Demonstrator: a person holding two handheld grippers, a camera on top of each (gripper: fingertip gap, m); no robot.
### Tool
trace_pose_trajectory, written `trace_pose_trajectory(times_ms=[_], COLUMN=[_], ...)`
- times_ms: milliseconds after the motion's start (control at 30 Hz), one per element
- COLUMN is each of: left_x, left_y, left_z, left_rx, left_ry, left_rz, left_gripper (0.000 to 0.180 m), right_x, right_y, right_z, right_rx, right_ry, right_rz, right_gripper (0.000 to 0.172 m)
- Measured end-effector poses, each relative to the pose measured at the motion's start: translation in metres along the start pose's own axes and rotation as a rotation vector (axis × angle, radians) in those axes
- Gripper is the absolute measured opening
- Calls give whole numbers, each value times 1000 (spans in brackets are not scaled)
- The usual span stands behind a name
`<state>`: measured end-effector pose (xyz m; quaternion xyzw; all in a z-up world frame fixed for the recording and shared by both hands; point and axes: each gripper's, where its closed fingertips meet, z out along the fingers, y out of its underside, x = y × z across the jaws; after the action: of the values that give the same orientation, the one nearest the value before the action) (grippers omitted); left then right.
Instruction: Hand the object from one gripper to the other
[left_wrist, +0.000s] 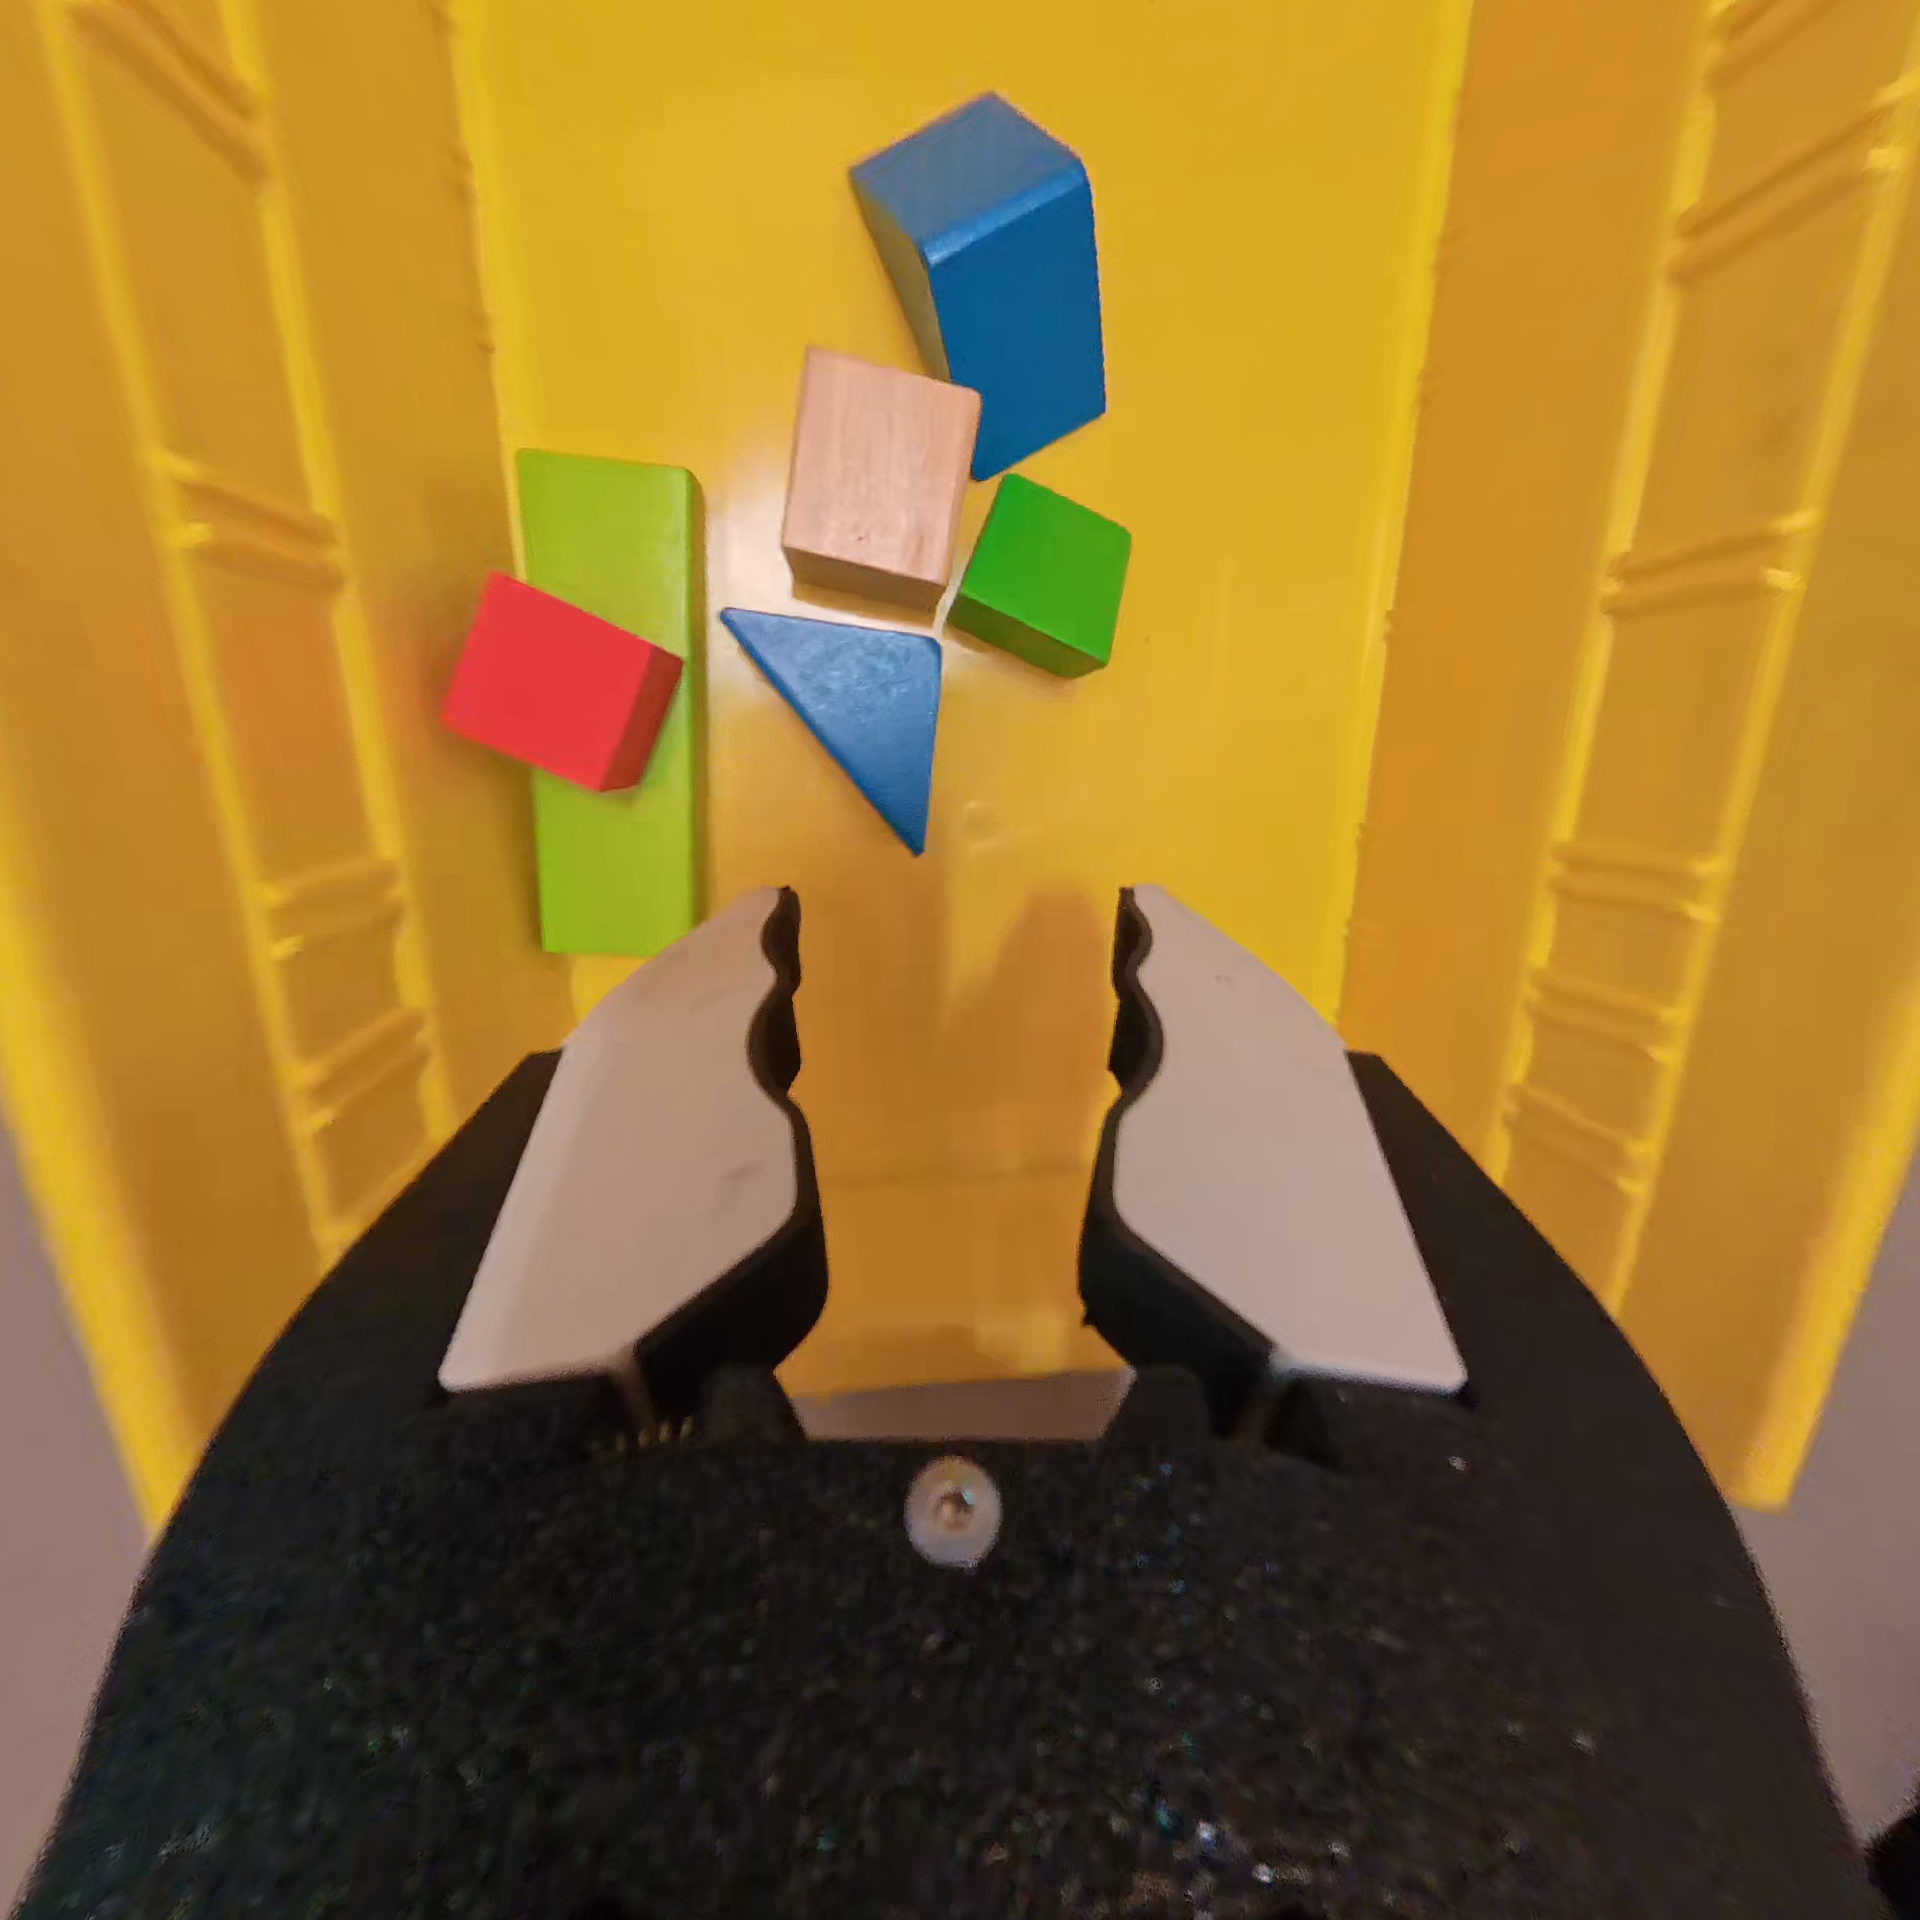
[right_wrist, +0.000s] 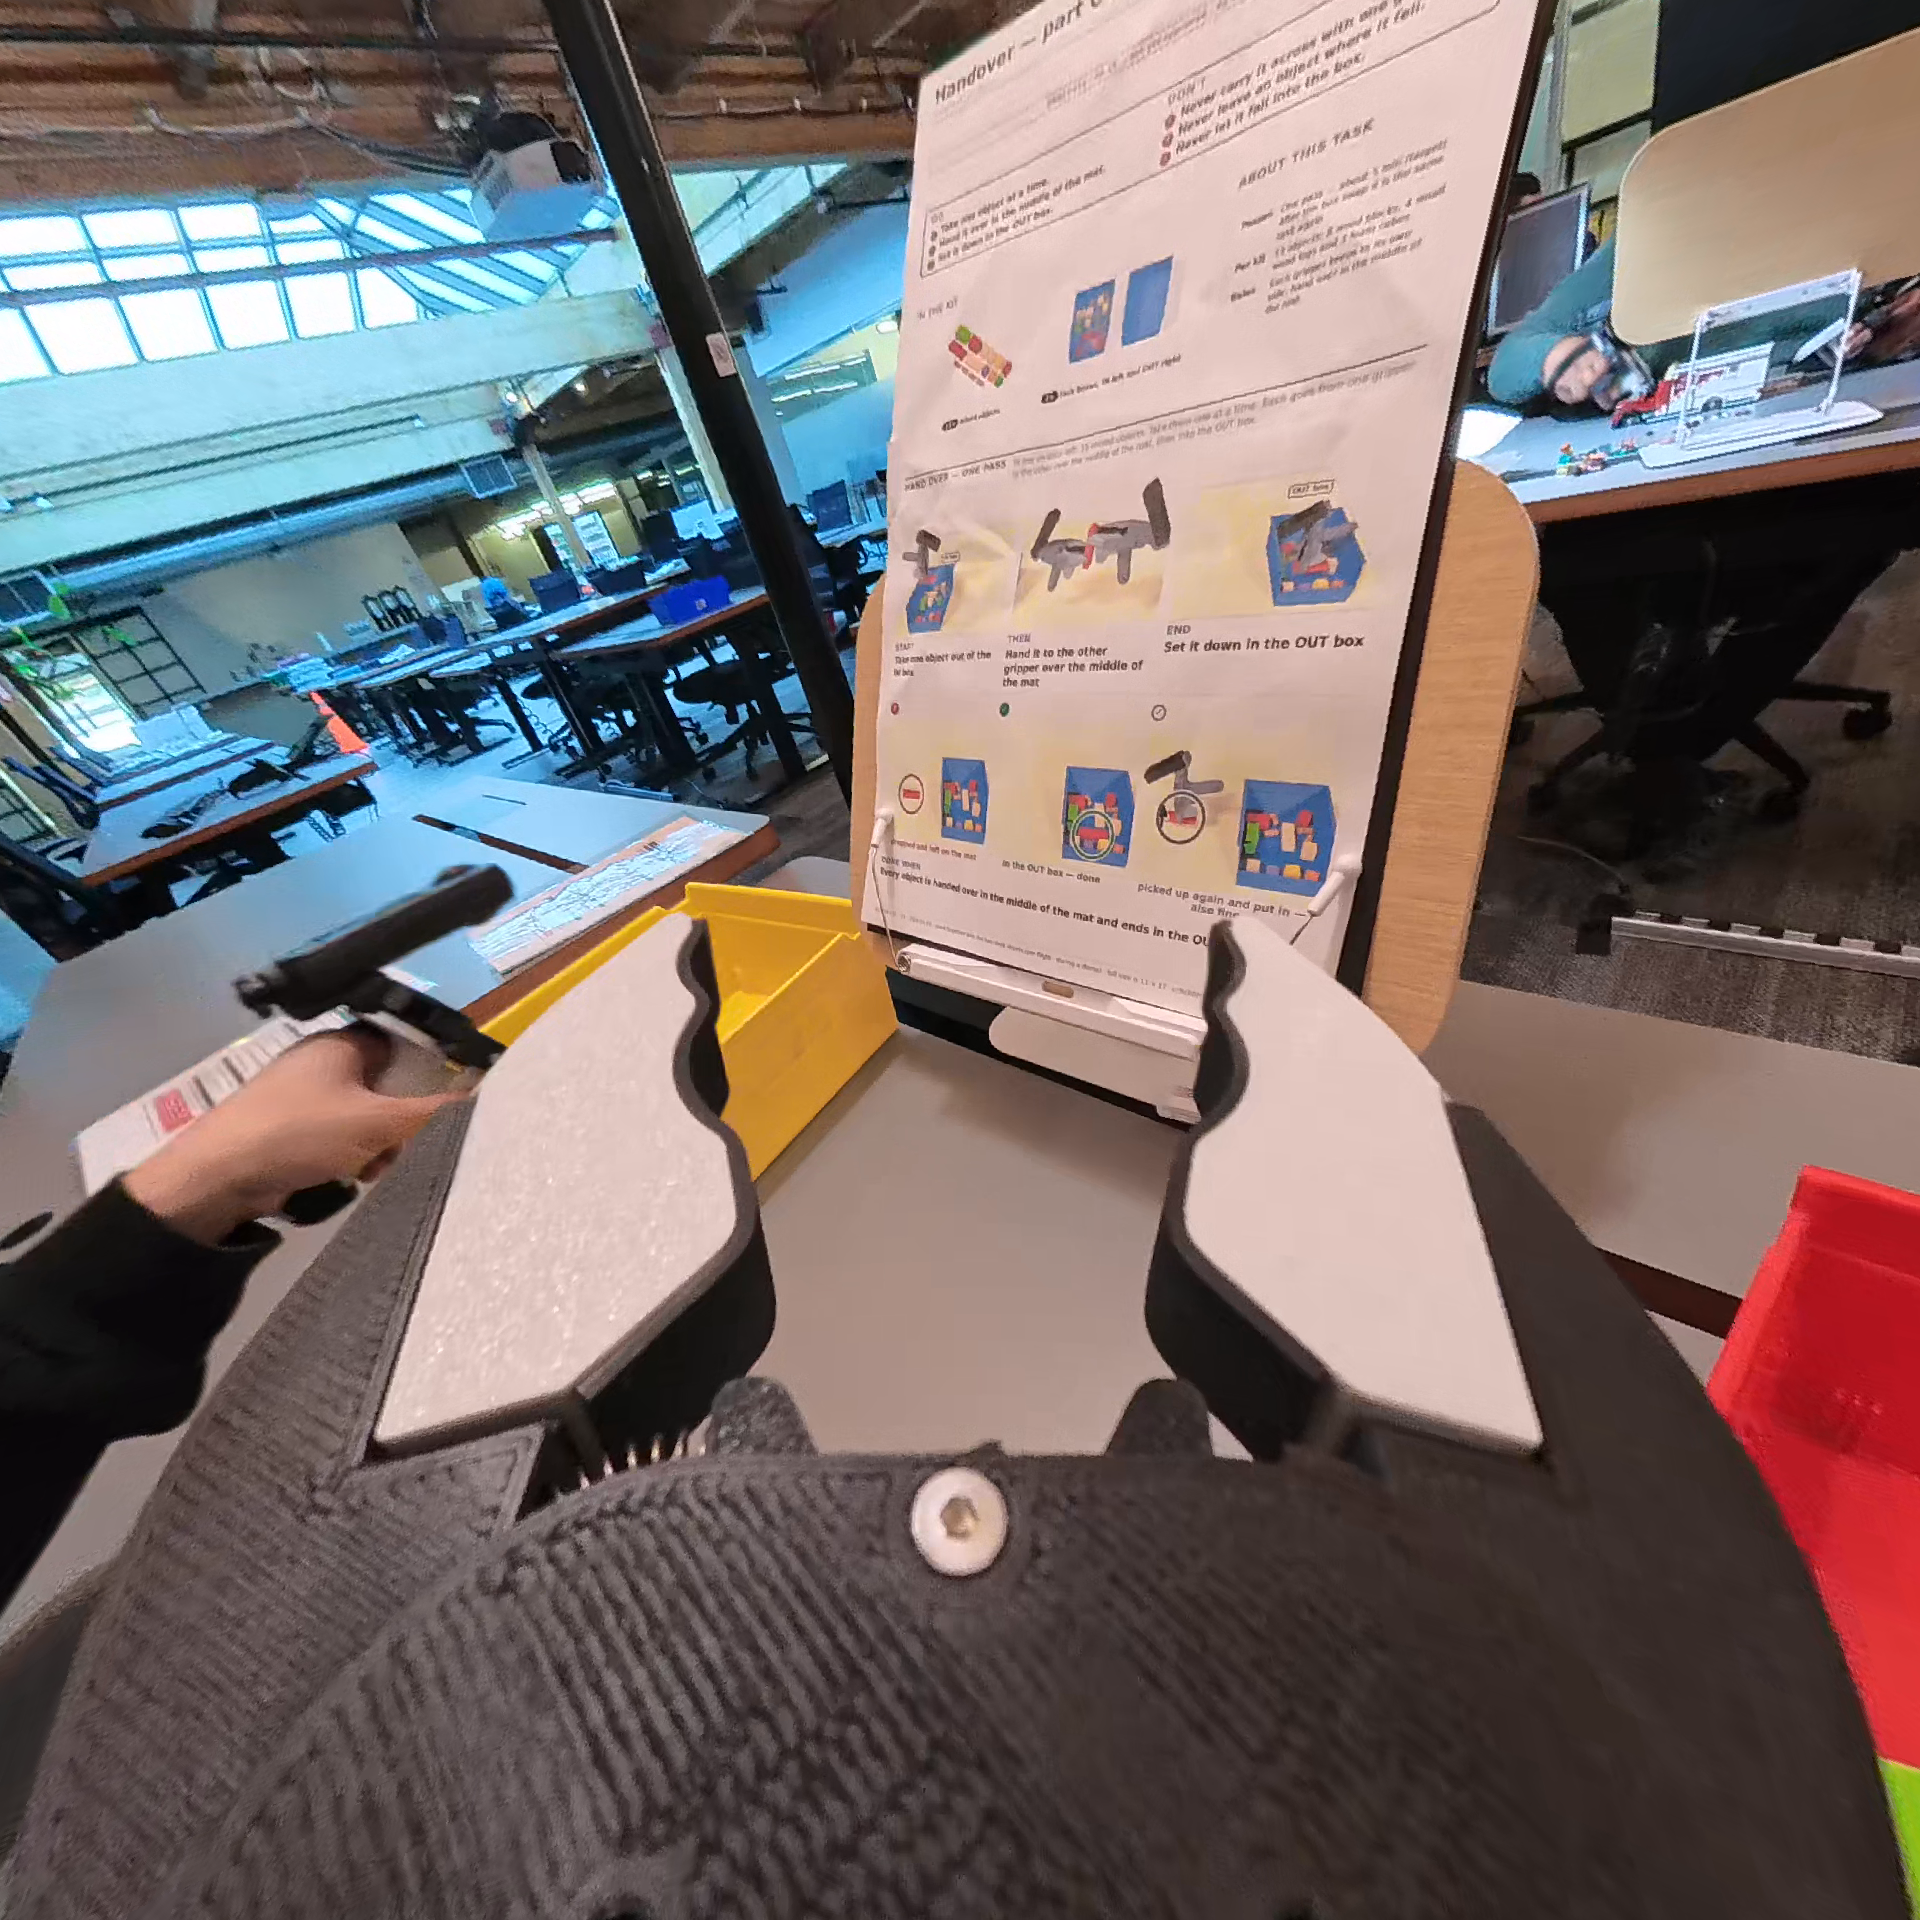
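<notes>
My left gripper (left_wrist: 956, 914) is open and empty, pointing down into a yellow bin (left_wrist: 1195, 727). On the bin floor lie a blue triangle block (left_wrist: 862, 696) just ahead of the fingertips, a long light green block (left_wrist: 613, 707) with a red block (left_wrist: 551, 681) on it, a plain wooden cube (left_wrist: 878, 473), a green cube (left_wrist: 1044, 571) and a large blue block (left_wrist: 997, 281). My right gripper (right_wrist: 961, 966) is open and empty above the grey table (right_wrist: 956, 1247). The yellow bin (right_wrist: 800, 987) shows ahead to its left, with a hand (right_wrist: 281, 1132) holding the other gripper's handle.
A stand with a printed instruction sheet (right_wrist: 1143, 520) rises behind the table's middle. A red bin (right_wrist: 1839, 1382) sits at the right edge. The yellow bin's ribbed walls (left_wrist: 260, 727) close in on both sides of the left gripper. A paper (right_wrist: 208, 1081) lies at the left.
</notes>
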<state>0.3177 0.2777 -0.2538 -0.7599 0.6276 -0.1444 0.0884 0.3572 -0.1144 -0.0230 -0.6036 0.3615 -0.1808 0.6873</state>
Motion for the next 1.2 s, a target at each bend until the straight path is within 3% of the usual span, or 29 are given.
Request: trace_pose_trajectory(times_ms=[33, 267, 433, 767, 967, 1200], left_x=[1, -10, -17, -17, 5, 112], left_y=[1, -2, -7, 2, 3, 2], left_z=[8, 39, 44, 38, 2, -85], left_rx=[-22, -72, -45, 25, 192, 582], left_ry=[-8, -118, -143, -94, -33, 396], left_rz=[-5, -22, 1, 145, 320, 695], left_gripper=[56, 46, 21, 19, 19, 19], right_x=[0, 3, 5, 6, -2, -48], right_y=[0, 8, 9, 12, 16, 31], right_z=[-1, 0, -1, 0, 4, 20], right_rx=[-1, -22, -26, -43, -57, -121], right_ry=[0, -16, -20, -26, -72, -260], right_rz=[1, 32, 36, 40, 45, -40], right_gripper=[90, 90, 90, 89, 87, 94])
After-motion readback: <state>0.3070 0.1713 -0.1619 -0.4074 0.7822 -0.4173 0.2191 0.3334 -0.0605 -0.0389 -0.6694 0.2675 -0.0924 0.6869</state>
